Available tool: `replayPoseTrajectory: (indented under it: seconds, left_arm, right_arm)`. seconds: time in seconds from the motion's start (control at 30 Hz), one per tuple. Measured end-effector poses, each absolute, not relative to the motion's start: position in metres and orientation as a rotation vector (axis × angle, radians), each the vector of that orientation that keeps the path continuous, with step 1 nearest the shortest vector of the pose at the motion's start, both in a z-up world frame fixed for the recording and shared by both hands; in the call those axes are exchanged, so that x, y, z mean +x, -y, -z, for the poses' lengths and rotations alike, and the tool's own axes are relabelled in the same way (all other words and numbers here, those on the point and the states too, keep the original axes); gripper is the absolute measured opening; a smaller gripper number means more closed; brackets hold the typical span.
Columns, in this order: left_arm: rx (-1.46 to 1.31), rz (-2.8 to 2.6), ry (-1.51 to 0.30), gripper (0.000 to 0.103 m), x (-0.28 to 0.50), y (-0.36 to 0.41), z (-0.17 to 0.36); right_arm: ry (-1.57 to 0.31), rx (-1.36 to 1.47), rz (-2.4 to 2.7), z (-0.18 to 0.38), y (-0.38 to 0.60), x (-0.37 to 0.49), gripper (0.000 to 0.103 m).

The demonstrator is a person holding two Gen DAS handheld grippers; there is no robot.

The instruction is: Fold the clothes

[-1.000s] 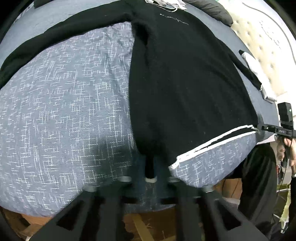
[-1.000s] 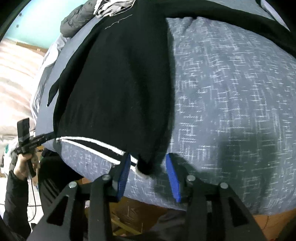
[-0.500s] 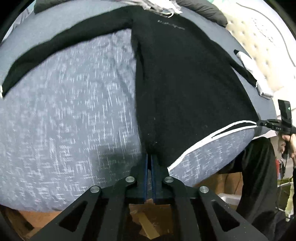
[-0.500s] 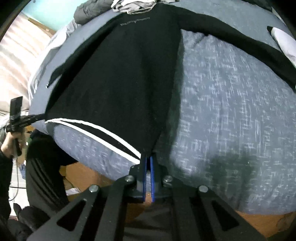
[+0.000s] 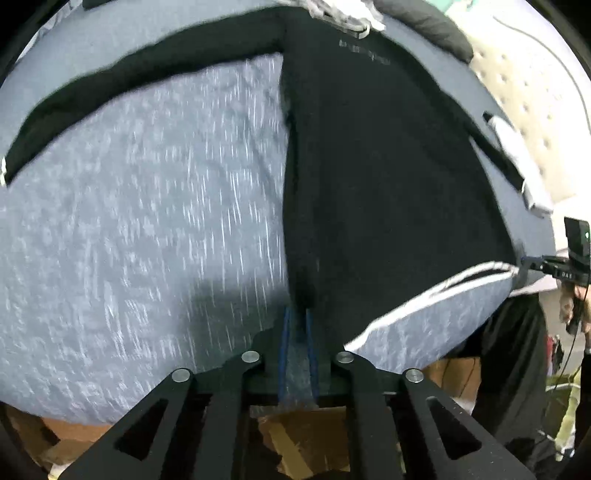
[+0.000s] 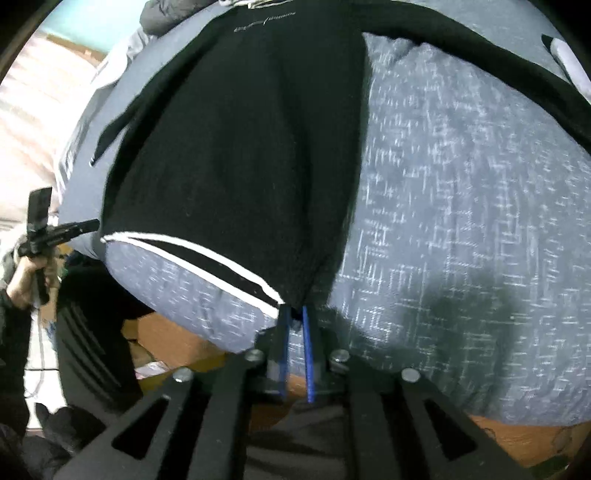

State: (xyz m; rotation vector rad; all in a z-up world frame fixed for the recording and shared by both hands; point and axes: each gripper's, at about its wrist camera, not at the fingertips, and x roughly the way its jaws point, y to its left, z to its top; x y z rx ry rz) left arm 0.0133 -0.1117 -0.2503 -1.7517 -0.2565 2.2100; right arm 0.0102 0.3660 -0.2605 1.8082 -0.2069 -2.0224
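A black sweater [image 5: 388,177] with a white-striped hem lies spread on the grey-blue patterned duvet [image 5: 147,229], its sleeves stretched out sideways. My left gripper [image 5: 297,314] is at the hem's left corner. Its jaws are opening, and the corner ends at the pad tips with duvet showing through the gap. My right gripper [image 6: 295,312] pinches the hem's right corner [image 6: 295,295]; its jaws are opening a little, with dark cloth still between the tips. Each view shows the other gripper [image 5: 569,258] [image 6: 55,232] at the far hem corner.
A pile of clothes [image 5: 343,14] lies at the head of the bed, beside a tufted headboard [image 5: 535,103]. A white-and-grey garment [image 5: 517,158] rests on the bed's edge. Cardboard [image 6: 166,339] sits on the floor below, next to the person's black trousers [image 6: 92,332].
The right jaws closed from wide open onto the hem corner and now stand slightly apart. The left pads, fully together half a second ago, have parted. Both views have drawn back from the bed.
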Motion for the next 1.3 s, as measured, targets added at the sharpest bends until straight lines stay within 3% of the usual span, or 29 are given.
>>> replayPoseTrajectory:
  seconds: [0.07,0.17,0.57,0.67,0.7,0.73,1.17,1.3]
  left_arm:
    - [-1.718,-2.228,0.302,0.035,0.0,0.114,0.244]
    - [-1.677,-2.256,0.367,0.038,-0.023,0.113,0.238]
    - [-1.634,-2.293,0.506,0.038,-0.1,0.107,0.255]
    - [-1.639,-2.277,0.488,0.031,-0.107,0.105,0.261]
    - [-1.644,-2.277,0.47,0.013,-0.108,0.104,0.262]
    - [-1.649,-2.283,0.447,0.007,-0.109,0.104,0.264]
    - [-1.715,-2.356,0.536,0.006,-0.11,0.15,0.286]
    - [-1.726,-2.35,0.547,0.01,-0.105,0.142,0.285]
  right_arm:
    - [0.23,1.781,2.036,0.249,-0.372,0.005,0.017]
    - [0.286,1.729,2.1,0.231,-0.384,-0.01,0.031]
    - [0.663,1.557,2.317,0.236,-0.418,-0.085,0.034]
    - [0.72,1.566,2.326,0.249,-0.421,-0.101,0.034]
    - [0.73,1.568,2.322,0.253,-0.421,-0.103,0.034]
    - [0.741,1.571,2.319,0.256,-0.421,-0.106,0.034]
    - [0.704,1.615,2.316,0.277,-0.421,-0.114,0.034]
    - [0.701,1.631,2.308,0.279,-0.424,-0.111,0.034]
